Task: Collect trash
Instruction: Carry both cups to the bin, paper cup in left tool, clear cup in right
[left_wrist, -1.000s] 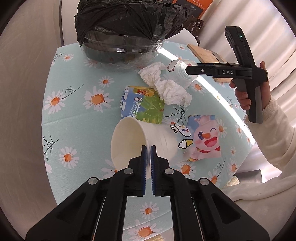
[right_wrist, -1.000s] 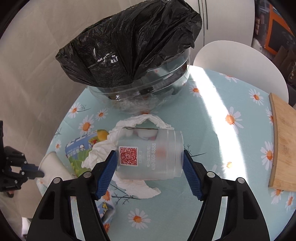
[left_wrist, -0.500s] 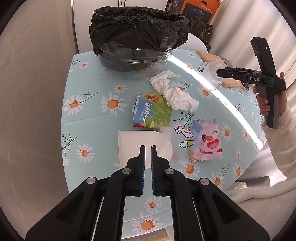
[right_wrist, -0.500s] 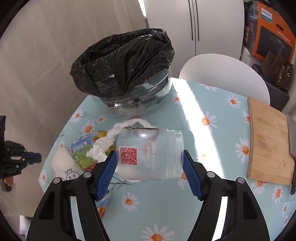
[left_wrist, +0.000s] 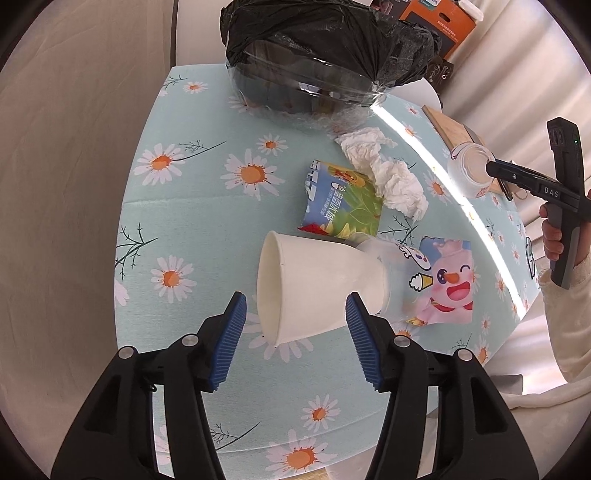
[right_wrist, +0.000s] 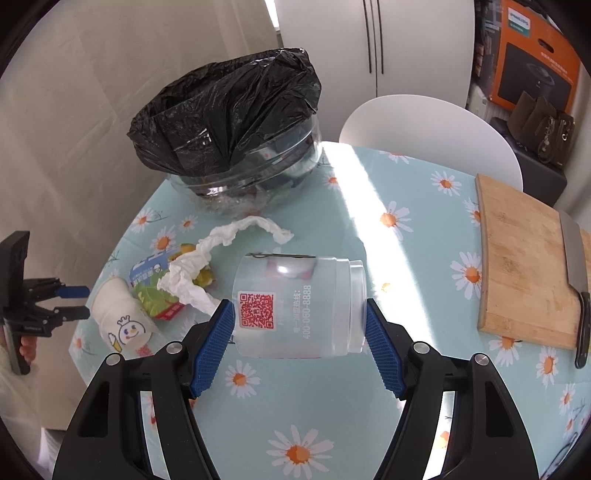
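A white paper cup (left_wrist: 321, 288) lies on its side on the daisy tablecloth, its mouth towards the left. My left gripper (left_wrist: 295, 314) hangs just above it. Its jaws are opening on either side of the cup, and the pads do not press on it. My right gripper (right_wrist: 299, 314) is shut on a frosted plastic cup (right_wrist: 299, 306) with a red QR code, held sideways above the table. A crumpled tissue (left_wrist: 388, 166), a green-blue drink carton (left_wrist: 340, 203) and a cartoon wrapper (left_wrist: 447, 280) lie beside the paper cup. The glass bowl lined with a black bag (right_wrist: 229, 122) stands at the far side.
A wooden cutting board (right_wrist: 524, 266) with a knife (right_wrist: 574, 266) lies at the table's right edge. A white chair (right_wrist: 424, 129) stands behind the table. A curtain hangs on the left. The table's near edge is close under my left gripper.
My left jaws, shut before, now stand apart around the paper cup, which lies flat on the table. My right gripper has carried the plastic cup up and away from the tissue.
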